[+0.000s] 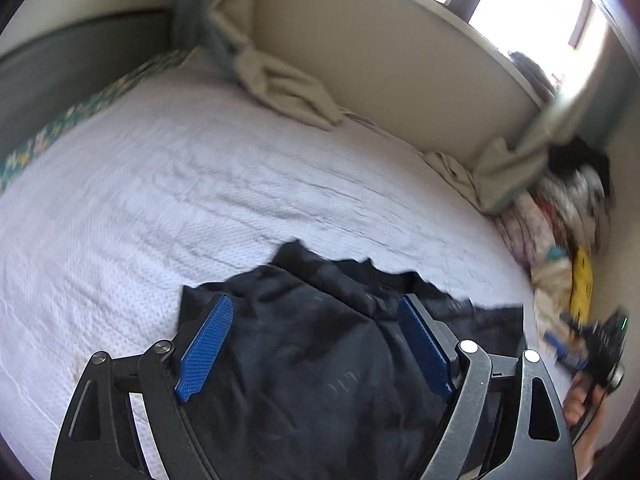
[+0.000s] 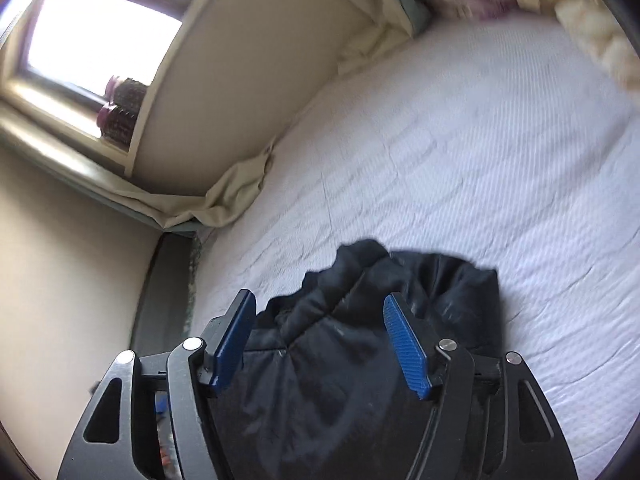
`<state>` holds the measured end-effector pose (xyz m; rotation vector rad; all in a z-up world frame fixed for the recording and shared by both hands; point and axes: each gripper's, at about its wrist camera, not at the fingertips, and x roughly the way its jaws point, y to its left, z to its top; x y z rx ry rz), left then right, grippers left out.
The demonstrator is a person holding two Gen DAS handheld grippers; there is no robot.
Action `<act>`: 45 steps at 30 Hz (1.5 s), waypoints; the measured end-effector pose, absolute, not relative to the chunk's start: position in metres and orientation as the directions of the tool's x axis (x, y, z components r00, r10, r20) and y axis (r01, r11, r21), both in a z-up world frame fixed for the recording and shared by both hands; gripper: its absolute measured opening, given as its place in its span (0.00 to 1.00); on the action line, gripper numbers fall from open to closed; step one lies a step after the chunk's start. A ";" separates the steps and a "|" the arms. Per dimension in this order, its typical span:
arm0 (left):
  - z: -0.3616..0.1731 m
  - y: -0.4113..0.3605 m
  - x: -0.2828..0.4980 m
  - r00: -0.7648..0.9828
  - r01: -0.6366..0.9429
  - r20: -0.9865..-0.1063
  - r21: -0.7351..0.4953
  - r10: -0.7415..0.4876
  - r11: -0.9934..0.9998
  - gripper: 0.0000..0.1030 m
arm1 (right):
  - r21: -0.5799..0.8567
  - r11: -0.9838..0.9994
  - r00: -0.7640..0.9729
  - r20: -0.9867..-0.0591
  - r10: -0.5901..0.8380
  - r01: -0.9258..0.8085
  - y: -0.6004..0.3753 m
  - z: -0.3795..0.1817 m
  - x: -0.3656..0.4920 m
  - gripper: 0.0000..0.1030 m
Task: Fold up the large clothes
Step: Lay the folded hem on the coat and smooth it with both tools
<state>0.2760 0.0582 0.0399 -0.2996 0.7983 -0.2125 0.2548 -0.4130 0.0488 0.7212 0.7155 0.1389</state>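
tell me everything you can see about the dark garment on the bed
The dark garment is navy or black, of soft matte fabric, lying crumpled in a loose heap near the close edge of the white bedspread. No sleeves or collar can be made out. It lies between the open blue pads of both the left gripper and the right gripper, which do not press on it.

Dark garment (image 1: 320, 360) between parted gripper (image 1: 316, 344) pads

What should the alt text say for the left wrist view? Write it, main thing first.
The left tongs stand open over a crumpled dark garment on a white bedspread, blue pads clear of the cloth. A pile of mixed clothes lies at the far right, beside the blurred right tongs.
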 end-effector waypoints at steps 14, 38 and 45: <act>-0.032 -0.043 0.256 0.599 0.222 -0.800 0.143 -0.019 0.964 0.84 | -0.127 0.991 0.667 -0.735 -0.126 0.048 -0.291 0.013 0.249 0.13; -0.069 -0.019 0.270 0.533 0.187 -0.840 0.001 -0.101 0.982 0.87 | -0.105 0.994 0.595 -0.798 -0.098 0.023 -0.297 -0.067 0.261 0.09; -0.023 -0.008 0.254 0.578 0.178 -0.810 0.010 -0.096 0.984 0.86 | 0.041 0.998 0.620 -0.785 0.009 0.037 -0.314 -0.016 0.250 0.15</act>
